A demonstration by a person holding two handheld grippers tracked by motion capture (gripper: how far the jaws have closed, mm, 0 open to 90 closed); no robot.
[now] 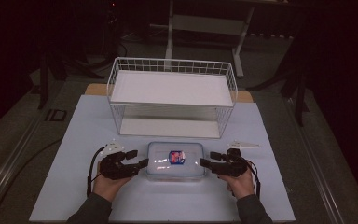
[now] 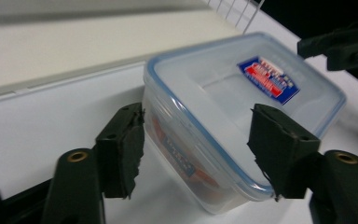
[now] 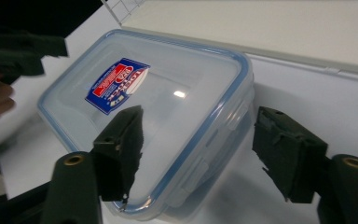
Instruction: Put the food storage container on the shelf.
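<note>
The clear rectangular plastic container w/ blue-rimmed lid (image 1: pixel 175 160) sat flat on the white desk (image 1: pixel 74 140), just in front of the white wire two-tier shelf rack (image 1: pixel 172 95). Its long axis ran left-right, directly btwn the two tools. Left hand-held gripper (image 1: pixel 142 157) faced one short end, right hand-held gripper (image 1: pixel 206 159) the other, both about equally near. Jaws on both stood wide, straddling the ends w/o pressing, nothing held.
</note>
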